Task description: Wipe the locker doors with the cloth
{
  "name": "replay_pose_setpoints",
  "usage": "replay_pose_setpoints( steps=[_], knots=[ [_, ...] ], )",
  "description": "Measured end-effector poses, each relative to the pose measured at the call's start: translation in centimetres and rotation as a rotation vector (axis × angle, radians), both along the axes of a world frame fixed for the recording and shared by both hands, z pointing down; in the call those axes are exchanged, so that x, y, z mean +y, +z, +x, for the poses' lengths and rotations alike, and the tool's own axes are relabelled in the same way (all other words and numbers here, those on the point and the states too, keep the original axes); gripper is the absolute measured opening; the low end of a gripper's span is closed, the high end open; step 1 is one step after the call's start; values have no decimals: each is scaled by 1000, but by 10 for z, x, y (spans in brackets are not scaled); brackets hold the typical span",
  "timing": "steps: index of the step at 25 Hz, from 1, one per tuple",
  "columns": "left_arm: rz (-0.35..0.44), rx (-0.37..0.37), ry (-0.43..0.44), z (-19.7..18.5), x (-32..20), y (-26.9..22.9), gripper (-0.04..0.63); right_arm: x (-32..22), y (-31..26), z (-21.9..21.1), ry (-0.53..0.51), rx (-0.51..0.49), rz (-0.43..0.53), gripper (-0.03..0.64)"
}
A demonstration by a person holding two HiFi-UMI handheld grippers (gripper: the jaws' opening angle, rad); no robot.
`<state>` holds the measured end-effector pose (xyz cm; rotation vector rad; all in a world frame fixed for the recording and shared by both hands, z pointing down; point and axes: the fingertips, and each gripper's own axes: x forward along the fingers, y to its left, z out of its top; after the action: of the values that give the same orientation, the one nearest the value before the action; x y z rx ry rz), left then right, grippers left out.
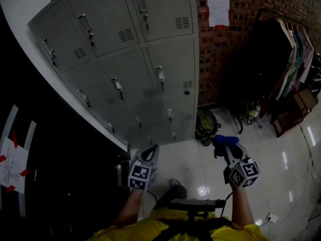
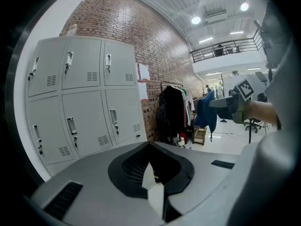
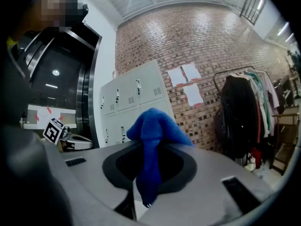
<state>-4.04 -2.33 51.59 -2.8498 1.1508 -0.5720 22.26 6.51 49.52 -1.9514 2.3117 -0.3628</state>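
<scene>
The blue fleecy cloth is pinched in our right gripper, bunched above the jaws with a tail hanging down between them. It is held over the glossy tiled floor, well apart from the grey metal locker doors. Those doors lie ahead and to the left of the cloth, so our left gripper, jaws drawn together on nothing, stands nearer the bottom row than the cloth-bearing right one. We judge that wiping has not yet begun; the coming move calls for carrying the cloth forward and leftward until it meets a door face.
</scene>
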Motion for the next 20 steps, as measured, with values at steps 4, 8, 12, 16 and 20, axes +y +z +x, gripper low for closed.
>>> replay_pose_setpoints(
  steps=[4, 8, 12, 16, 20],
  knots=[
    [16, 3, -34, 17, -69, -6, -8, -87, -7, 4, -58, 39, 9, 66],
    [45, -16, -43, 43, -145, -20, -8, -174, -27, 1, -93, 77, 32, 66],
    [108, -35, -24, 78, -216, -42, -8, -258, -57, 13, -116, 140, 66, 66],
    [104, -37, 12, 99, -255, -40, -8, -350, -91, 37, -95, 149, 112, 66],
    [69, -25, 4, 102, -270, -36, -8, -430, -140, 51, -103, 183, 168, 66]
  ],
)
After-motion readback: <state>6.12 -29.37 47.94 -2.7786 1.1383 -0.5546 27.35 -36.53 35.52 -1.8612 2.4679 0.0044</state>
